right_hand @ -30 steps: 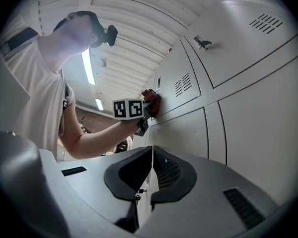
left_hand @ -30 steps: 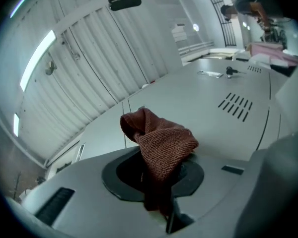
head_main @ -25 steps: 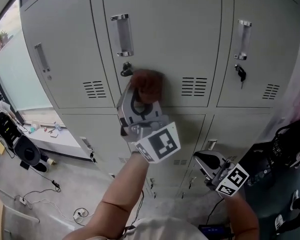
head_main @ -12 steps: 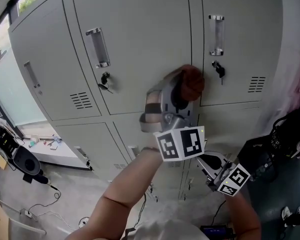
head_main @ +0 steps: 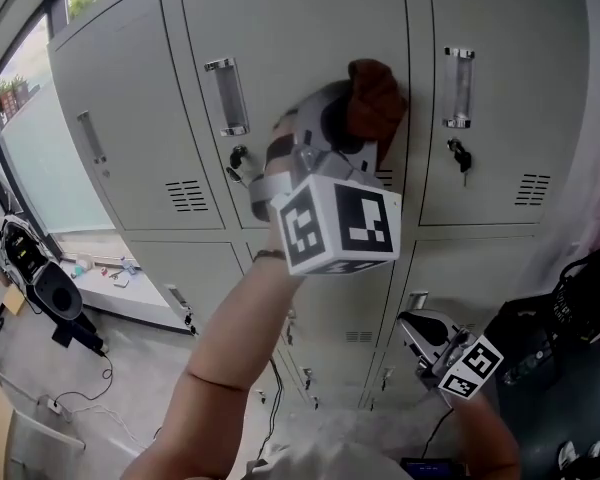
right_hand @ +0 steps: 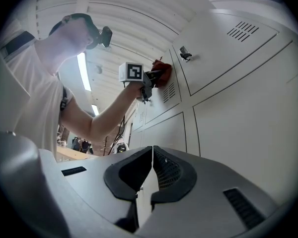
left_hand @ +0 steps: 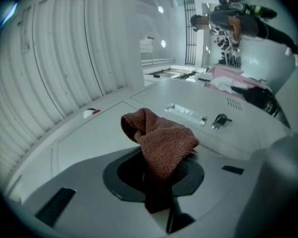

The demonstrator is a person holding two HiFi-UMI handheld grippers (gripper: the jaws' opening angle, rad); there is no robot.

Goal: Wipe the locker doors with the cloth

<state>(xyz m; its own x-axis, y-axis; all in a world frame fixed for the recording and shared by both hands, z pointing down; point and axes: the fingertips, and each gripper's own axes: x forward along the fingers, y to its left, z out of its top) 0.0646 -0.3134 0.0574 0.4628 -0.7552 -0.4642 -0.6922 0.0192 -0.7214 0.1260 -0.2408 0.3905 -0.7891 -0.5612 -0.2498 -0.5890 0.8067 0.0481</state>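
Note:
A reddish-brown cloth (head_main: 375,98) is bunched in my left gripper (head_main: 355,123), which is shut on it and holds it against the right edge of the middle upper locker door (head_main: 300,48). In the left gripper view the cloth (left_hand: 161,143) rises out of the shut jaws, with the grey door (left_hand: 104,138) behind it. The right gripper view shows the same cloth (right_hand: 162,72) on the lockers, high up. My right gripper (head_main: 425,330) hangs low at the right in front of the lower lockers. It is shut, with nothing between its jaws (right_hand: 152,167).
Each upper door has a metal handle (head_main: 227,96), a key in its lock (head_main: 458,154) and vent slots (head_main: 187,195). Lower doors (head_main: 330,298) sit below. Cables and black gear (head_main: 50,298) lie on the floor at left. A dark bag (head_main: 580,298) stands at right.
My left gripper has carried the cloth across the middle door, from under its handle to the right and then up to the door's right edge. The right gripper stays low.

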